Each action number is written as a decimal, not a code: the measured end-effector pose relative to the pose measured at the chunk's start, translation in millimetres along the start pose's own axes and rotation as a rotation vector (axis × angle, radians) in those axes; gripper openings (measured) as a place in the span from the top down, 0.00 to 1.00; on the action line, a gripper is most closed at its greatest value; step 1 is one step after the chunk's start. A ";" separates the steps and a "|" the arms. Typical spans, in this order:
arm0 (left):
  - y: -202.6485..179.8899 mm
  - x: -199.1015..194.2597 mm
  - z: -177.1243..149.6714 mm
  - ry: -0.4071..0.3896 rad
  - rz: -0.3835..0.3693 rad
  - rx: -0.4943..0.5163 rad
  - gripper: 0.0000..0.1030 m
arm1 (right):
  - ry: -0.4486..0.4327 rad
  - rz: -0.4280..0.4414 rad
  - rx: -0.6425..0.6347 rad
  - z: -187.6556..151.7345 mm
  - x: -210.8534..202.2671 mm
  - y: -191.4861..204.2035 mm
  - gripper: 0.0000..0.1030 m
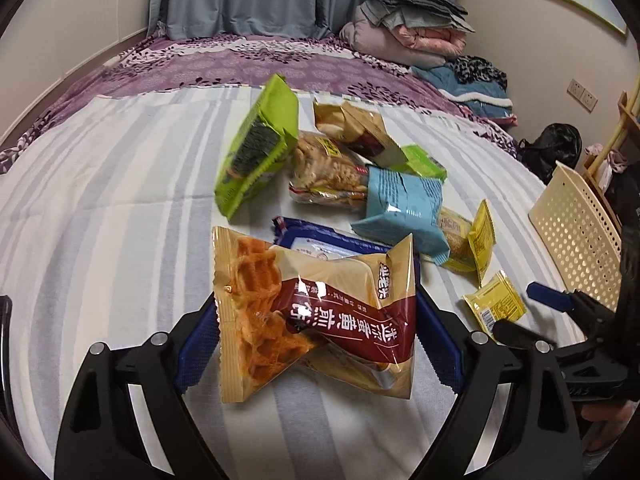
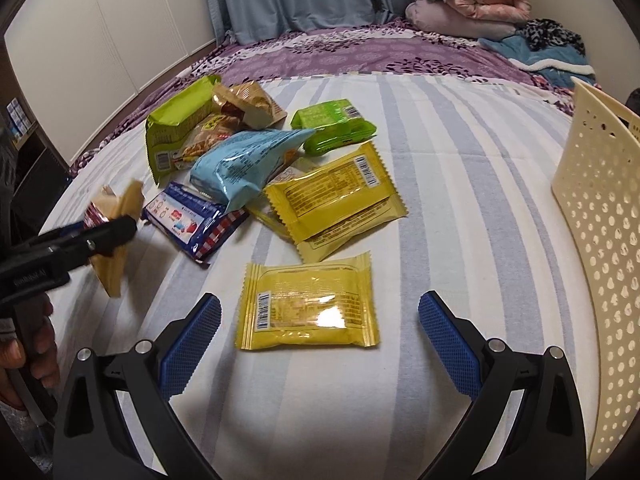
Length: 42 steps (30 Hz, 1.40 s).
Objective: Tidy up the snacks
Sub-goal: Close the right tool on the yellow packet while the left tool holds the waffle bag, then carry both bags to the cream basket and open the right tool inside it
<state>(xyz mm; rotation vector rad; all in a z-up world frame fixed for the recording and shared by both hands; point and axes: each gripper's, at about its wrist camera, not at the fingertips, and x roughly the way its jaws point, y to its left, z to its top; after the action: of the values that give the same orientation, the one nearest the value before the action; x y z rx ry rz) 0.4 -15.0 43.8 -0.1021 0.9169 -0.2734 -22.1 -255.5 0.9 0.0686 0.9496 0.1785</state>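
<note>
Waffle packet [image 1: 316,316]: the person is holding it between the fingers of the left gripper [image 1: 320,340], which are closing on its two side edges; it is puckering at the middle and looks lifted clear of the bed in the right wrist view.
Left gripper: clamped on the waffle packet, carrying it just in front of its own camera.
Right gripper [image 2: 320,340]: fingers standing wide apart and gripping nothing, hovering low over the bed.
Yellow packet [image 2: 308,306]: lying flat, label side up, between and just ahead of the right gripper's open fingers, touching neither.
Other yellow packets [image 2: 336,196]: two overlapping, further ahead of the right gripper.
Blue packet [image 2: 196,224]: lying ahead and to the left of the right gripper, just beyond the waffle packet in the left wrist view.
Pile: a light-blue bag [image 2: 244,164], a tall green bag [image 1: 256,148], a clear bag of twisted crisps [image 1: 328,172], a brown packet [image 1: 352,128] and a small green packet [image 2: 336,128] are lying heaped together, well ahead of both grippers.
Basket [image 2: 600,220]: a cream perforated basket is standing at the right gripper's right side; its inside is not showing.
Bed [image 2: 460,168]: striped sheet under everything.
Progress: judging by the spread, the sorting is only starting; nearly all snacks are sitting loose on the sheet, one is in hand.
Left to do: likely moving the held packet and then the rest toward the basket, though whether anything is in it already cannot be told.
</note>
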 end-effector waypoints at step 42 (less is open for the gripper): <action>-12.0 -30.0 4.1 -0.037 -0.015 0.026 0.13 | -0.085 -0.058 -0.022 3.1 -26.9 1.1 0.40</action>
<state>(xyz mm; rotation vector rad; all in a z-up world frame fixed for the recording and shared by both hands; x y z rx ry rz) -15.9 -18.4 71.8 -0.0902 0.8756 -0.2958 -35.0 -259.3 24.5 0.0283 0.8639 0.1313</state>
